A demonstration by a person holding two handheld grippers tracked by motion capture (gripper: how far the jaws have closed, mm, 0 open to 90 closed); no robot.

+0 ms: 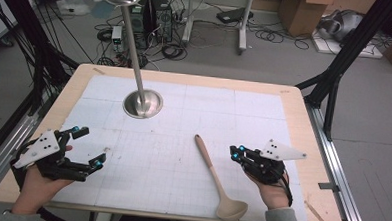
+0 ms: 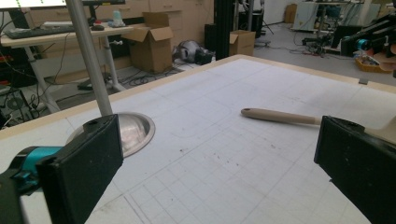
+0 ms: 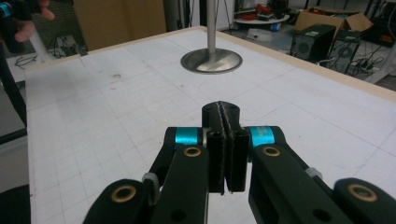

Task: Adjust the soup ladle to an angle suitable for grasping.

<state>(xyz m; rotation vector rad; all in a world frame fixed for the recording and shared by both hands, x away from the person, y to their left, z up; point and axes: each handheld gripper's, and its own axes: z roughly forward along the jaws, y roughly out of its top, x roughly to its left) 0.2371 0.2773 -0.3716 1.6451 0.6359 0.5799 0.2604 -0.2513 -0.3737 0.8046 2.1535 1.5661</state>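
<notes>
A beige ladle (image 1: 214,171) lies on the white gridded mat (image 1: 183,120), handle pointing away and bowl near the front edge. In the left gripper view its handle (image 2: 280,116) lies ahead between the jaws. My left gripper (image 1: 90,146) is held over the mat's front left, open, with nothing between its jaws (image 2: 215,163). My right gripper (image 1: 237,152) is just right of the ladle's handle, apart from it. Its jaws are pressed flat together with nothing in them (image 3: 222,109).
A metal stand with a round base (image 1: 143,103) and a tall pole rises at the mat's far middle, also seen as the base (image 2: 135,130) and the base (image 3: 212,60). Beyond the wooden table edge (image 1: 295,95) are cables, boxes and black frame legs.
</notes>
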